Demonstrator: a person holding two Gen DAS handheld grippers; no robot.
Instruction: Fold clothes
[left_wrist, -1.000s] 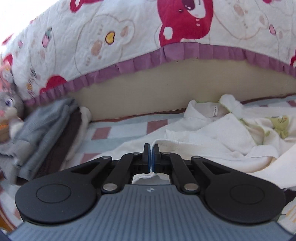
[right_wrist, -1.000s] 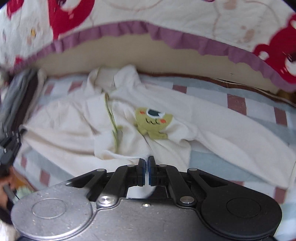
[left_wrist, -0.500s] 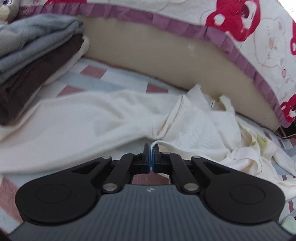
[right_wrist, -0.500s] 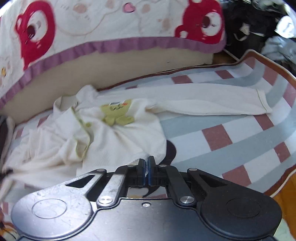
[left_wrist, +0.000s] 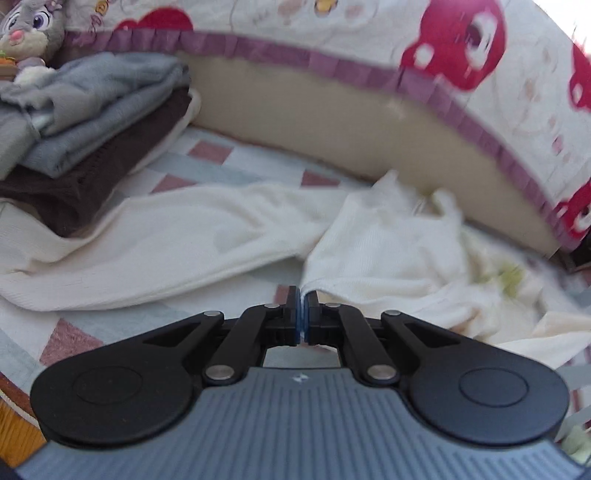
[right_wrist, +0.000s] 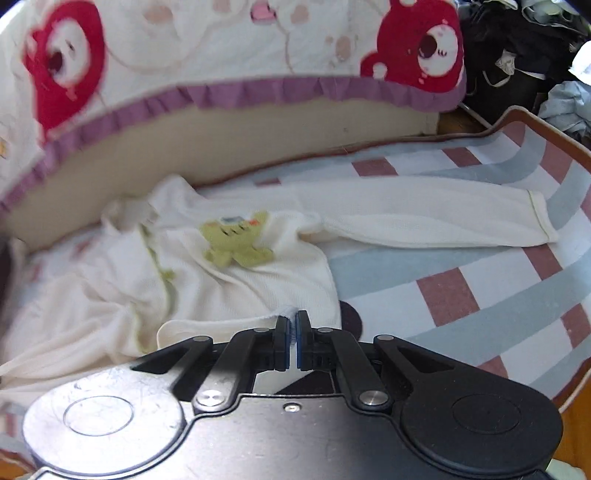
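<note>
A cream long-sleeved garment (left_wrist: 388, 251) lies crumpled on the striped mat (left_wrist: 229, 166). One sleeve (left_wrist: 166, 243) stretches left toward a pile of folded clothes. My left gripper (left_wrist: 303, 295) is shut on the garment's hem, pinching a thin fold between its pads. In the right wrist view the same cream garment (right_wrist: 236, 273) shows a green cartoon patch (right_wrist: 236, 240), and its other sleeve (right_wrist: 424, 221) lies stretched out to the right. My right gripper (right_wrist: 292, 320) is shut on the bottom hem near the garment's right corner.
A stack of folded grey and brown clothes (left_wrist: 85, 129) sits at the left, with a plush rabbit (left_wrist: 29, 26) above it. A quilted cover with red bears (right_wrist: 229, 48) hangs over the bed edge behind. Dark clutter (right_wrist: 517, 55) lies at the far right beyond the mat.
Both grippers have swung apart and down while holding the hem, spreading the garment. The left view now faces the clothes stack; the right view shows the sleeve stretched out on the mat.
</note>
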